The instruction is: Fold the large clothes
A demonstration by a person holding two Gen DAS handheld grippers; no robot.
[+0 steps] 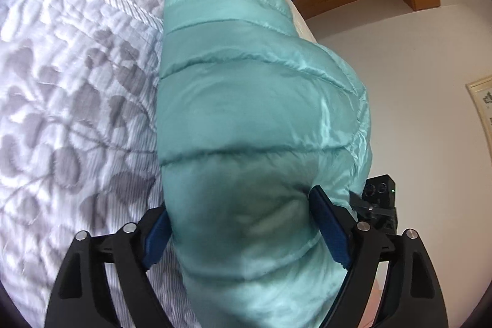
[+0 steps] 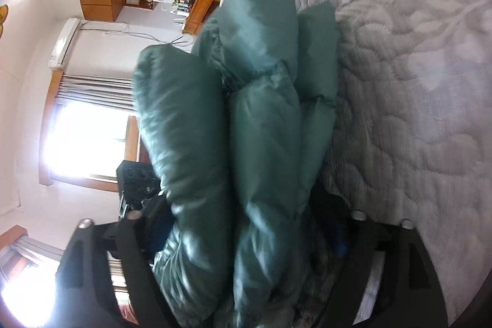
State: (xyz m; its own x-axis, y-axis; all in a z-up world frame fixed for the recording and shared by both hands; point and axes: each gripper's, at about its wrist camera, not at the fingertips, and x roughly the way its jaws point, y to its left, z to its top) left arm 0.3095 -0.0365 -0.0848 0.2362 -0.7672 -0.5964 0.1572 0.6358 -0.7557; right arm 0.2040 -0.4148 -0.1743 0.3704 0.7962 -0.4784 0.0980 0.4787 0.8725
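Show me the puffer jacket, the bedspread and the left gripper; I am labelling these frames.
puffer jacket (image 1: 246, 100): left wrist view, on a quilted panel.
bedspread (image 1: 77, 82): left wrist view, on the leaf pattern.
left gripper (image 1: 243, 232): left wrist view, midway between its fingertips.

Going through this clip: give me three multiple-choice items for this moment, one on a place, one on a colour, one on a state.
1. Where does the puffer jacket lie?
A. on the quilted bedspread
B. on a wooden floor
C. on a hanger

2. What colour is the jacket?
A. red
B. teal green
C. black

3. How does the left claw stand?
A. shut tight on nothing
B. out of view
C. wide apart, with jacket fabric between its fingers

Key: 1 A, the leaf-patterned bedspread lies under and beside it; 2 B, both wrist views show teal; 3 C, the blue pads sit on either side of the padded bulk.
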